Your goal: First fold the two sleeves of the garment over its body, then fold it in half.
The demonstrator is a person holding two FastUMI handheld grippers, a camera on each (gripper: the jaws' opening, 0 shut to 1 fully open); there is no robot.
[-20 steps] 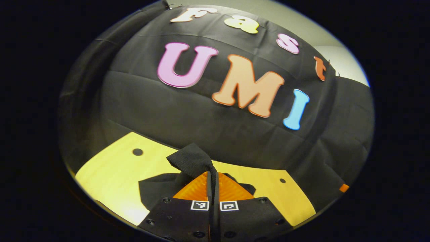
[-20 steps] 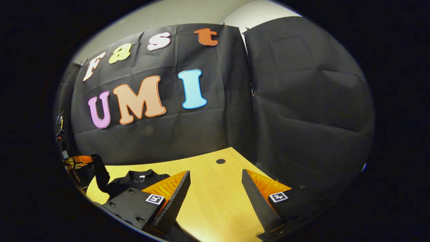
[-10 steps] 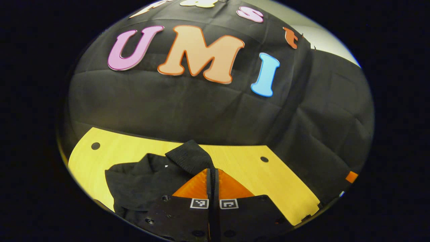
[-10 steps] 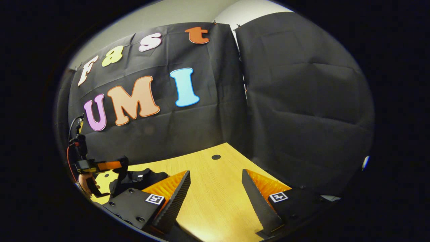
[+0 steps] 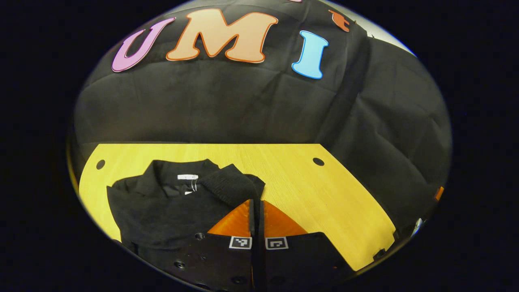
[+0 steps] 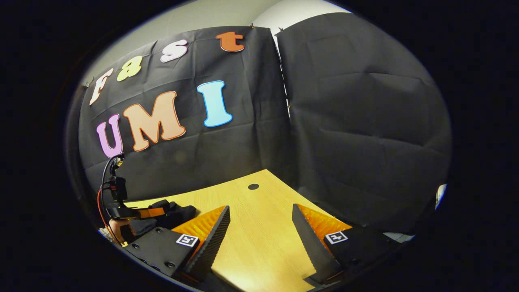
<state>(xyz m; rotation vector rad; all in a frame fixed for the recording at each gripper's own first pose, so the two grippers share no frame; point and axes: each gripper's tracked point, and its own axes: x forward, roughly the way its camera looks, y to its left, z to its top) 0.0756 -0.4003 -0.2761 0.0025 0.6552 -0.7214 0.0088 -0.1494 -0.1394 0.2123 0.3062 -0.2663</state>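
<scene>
A black garment (image 5: 162, 211) lies on the wooden table (image 5: 308, 190), collar and white label toward the back wall. Its ribbed sleeve cuff (image 5: 231, 185) sticks out past the tips of my left gripper (image 5: 257, 201), which is shut on it just above the garment's body, near the collar. In the right gripper view, the left gripper (image 6: 156, 211) shows at the far left over the bunched garment (image 6: 180, 213), with a hand behind it. My right gripper (image 6: 259, 239) hovers open over bare table (image 6: 259, 211), to the right of the garment, nothing between its fingers.
The table has small round holes (image 5: 318, 161) near its back corners. Black cloth walls (image 6: 357, 134) close the booth behind and to the right, close to the table edge. A cable (image 6: 103, 178) rises from the left gripper.
My left gripper has tipped down and carried the sleeve cuff lower, over the garment's body; the collar and label came into its view. The right gripper stayed open and nearly still.
</scene>
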